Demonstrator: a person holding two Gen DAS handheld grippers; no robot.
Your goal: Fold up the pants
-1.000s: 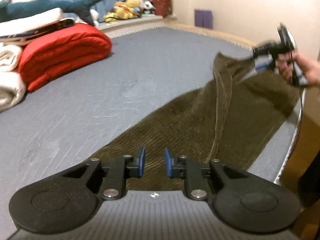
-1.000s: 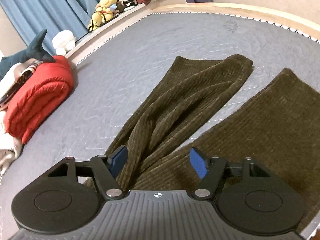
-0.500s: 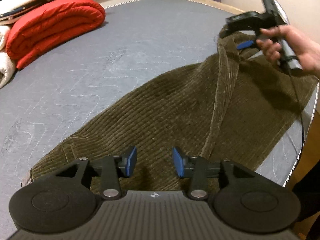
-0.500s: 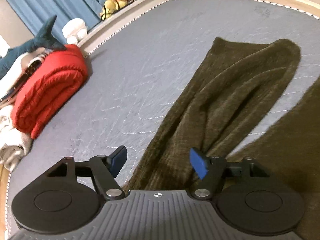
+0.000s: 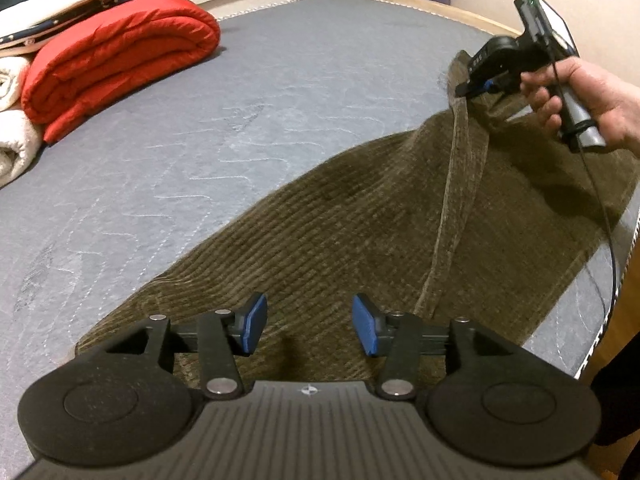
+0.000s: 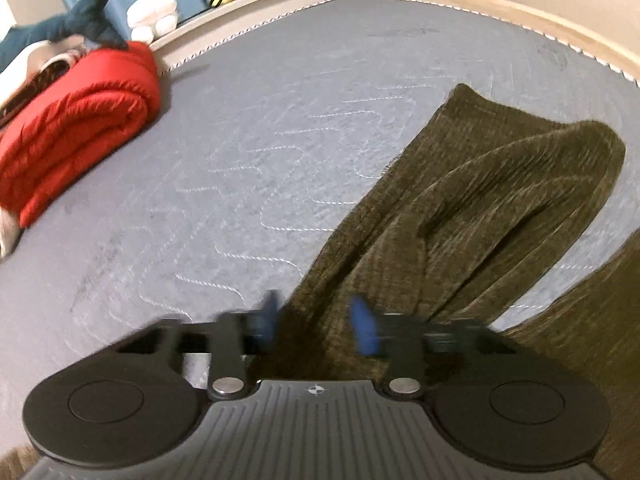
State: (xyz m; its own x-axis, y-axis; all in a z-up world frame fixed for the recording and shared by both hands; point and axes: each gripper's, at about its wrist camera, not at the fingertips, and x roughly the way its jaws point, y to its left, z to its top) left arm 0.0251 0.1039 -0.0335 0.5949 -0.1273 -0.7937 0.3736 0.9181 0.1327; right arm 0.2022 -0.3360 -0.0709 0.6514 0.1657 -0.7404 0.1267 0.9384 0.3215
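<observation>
Across the grey mattress point(image 5: 280, 80) lie the olive corduroy pants point(image 5: 360, 220). My right gripper point(image 6: 316, 324) has just been closing, pinching a raised fold of them. My left gripper point(image 5: 306, 328), just opening, hangs parted above the cloth, beside a red quilt point(image 5: 116, 60).

No legible text, label, brand or number found in either view, small crosshair mark noted on ribbed housing of left gripper point(image 5: 307, 326) and of right gripper point(image 6: 316, 326), nothing else readable
</observation>
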